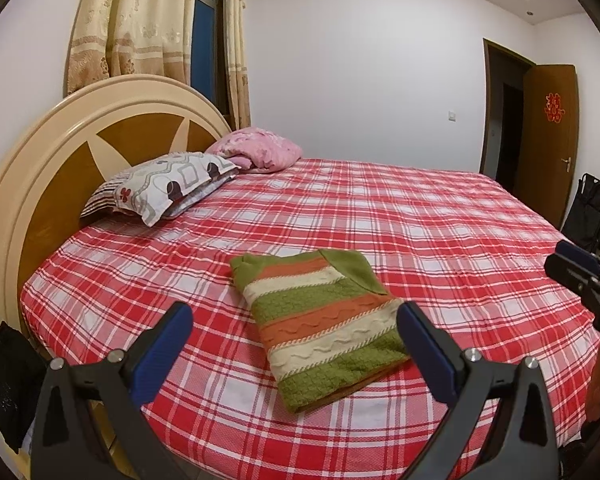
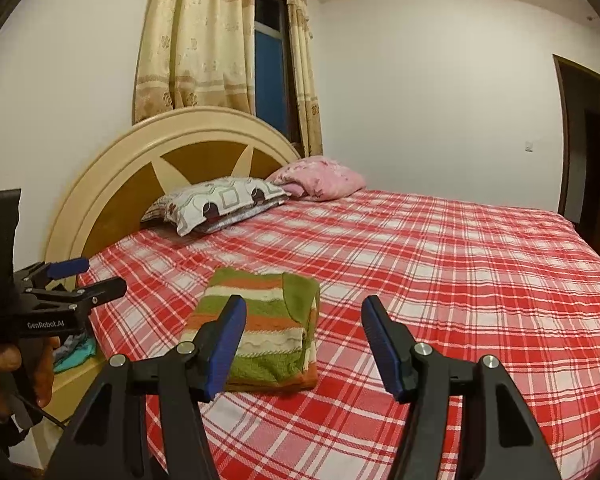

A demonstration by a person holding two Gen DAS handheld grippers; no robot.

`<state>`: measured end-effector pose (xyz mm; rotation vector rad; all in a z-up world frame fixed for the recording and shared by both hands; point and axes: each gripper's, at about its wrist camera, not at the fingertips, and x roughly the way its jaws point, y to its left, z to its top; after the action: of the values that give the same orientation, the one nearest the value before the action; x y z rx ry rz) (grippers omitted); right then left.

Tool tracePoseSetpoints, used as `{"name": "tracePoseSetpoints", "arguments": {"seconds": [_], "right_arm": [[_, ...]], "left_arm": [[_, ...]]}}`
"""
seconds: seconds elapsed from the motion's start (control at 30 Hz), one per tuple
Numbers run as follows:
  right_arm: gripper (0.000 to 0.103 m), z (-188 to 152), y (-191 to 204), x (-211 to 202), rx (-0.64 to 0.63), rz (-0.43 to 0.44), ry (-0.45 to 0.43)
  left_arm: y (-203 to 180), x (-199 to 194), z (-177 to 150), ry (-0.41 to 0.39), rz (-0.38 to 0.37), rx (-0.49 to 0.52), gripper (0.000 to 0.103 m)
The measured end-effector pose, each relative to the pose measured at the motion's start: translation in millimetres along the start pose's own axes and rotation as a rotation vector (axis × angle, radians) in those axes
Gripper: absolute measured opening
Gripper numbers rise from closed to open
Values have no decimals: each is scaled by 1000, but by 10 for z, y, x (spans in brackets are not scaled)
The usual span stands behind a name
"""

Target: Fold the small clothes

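Knitwear is what matters here: a striped sweater [image 1: 320,328] in green, orange and cream lies folded into a compact rectangle on the red plaid bedsheet [image 1: 440,232], near the bed's near edge and well apart from the patterned pillow [image 1: 164,184] and the pink pillow [image 1: 256,152] up by the headboard [image 1: 40,168]. A plain green part, a sleeve or the back by the look of it, is turned over across its far corner.

The left gripper [image 1: 296,336] hangs above the near edge of the bed with its jaws spread wide and nothing between them; from its own camera the sweater sits framed between the two blue pads. The right gripper [image 2: 304,344] is likewise spread and empty, raised above the sheet, the bundle lying just to the left of its gap. Neither touches the cloth.

The folding itself looks done, or very nearly so. The knit should be soft, thick and light, with a cabled, ribbed surface that grips well against the pads and will not slip. Being several layers deep, it will sag and open if lifted by a single corner or by the top layer alone. The safer hold, I judge, is at the two short ends, each pair of jaws closing over the full stack of layers near a folded edge. The loose green flap is the part most likely to fall open.
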<state>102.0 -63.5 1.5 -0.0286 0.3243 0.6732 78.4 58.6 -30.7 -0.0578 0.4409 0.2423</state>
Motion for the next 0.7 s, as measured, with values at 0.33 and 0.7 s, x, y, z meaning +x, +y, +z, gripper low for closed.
{"name": "tracePoseSetpoints", "arguments": {"seconds": [0.33, 0.7], "right_arm": [[61, -25, -2, 16, -2, 4, 2], [61, -91, 91, 34, -30, 17, 19]], "left_arm": [[-41, 8, 7, 5, 7, 17, 103], [-66, 108, -68, 40, -14, 26, 103]]}}
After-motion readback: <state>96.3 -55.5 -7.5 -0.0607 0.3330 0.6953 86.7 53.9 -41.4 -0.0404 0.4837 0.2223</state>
